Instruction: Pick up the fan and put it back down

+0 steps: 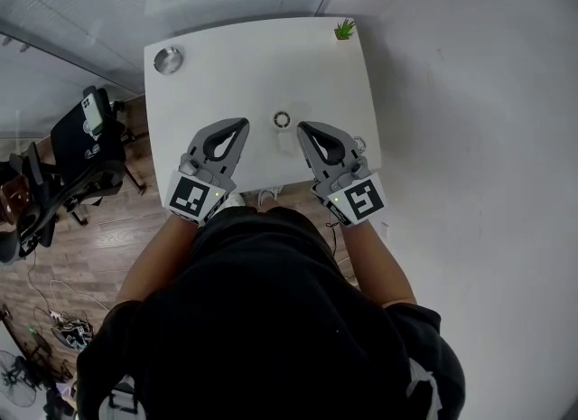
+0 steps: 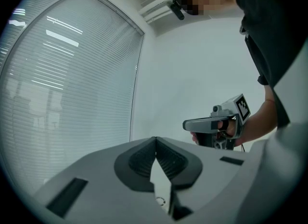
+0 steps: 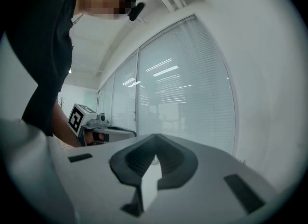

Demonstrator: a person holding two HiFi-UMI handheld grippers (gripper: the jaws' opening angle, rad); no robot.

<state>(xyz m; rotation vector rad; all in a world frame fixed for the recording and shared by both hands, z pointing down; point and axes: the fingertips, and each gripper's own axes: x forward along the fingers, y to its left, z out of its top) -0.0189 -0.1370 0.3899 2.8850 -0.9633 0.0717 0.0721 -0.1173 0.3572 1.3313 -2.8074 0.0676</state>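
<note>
In the head view a small white fan (image 1: 282, 121) with a dark round ring stands near the front of the white table (image 1: 226, 75). Both grippers hang above the table's front edge, pointing away from me, one on each side of the fan and apart from it. The left gripper (image 1: 242, 124) is shut, its jaws meeting at the tips with nothing between them (image 2: 155, 139). The right gripper (image 1: 302, 126) is also shut and empty (image 3: 155, 136). Each gripper view shows the other gripper held in a hand: the right gripper (image 2: 211, 124) and the left gripper (image 3: 96, 127).
A round metal dish (image 1: 168, 60) sits at the table's far left corner and a small green plant (image 1: 344, 29) at the far right corner. A black office chair (image 1: 81, 152) stands left of the table on the wood floor. Window blinds (image 2: 62, 83) line the wall.
</note>
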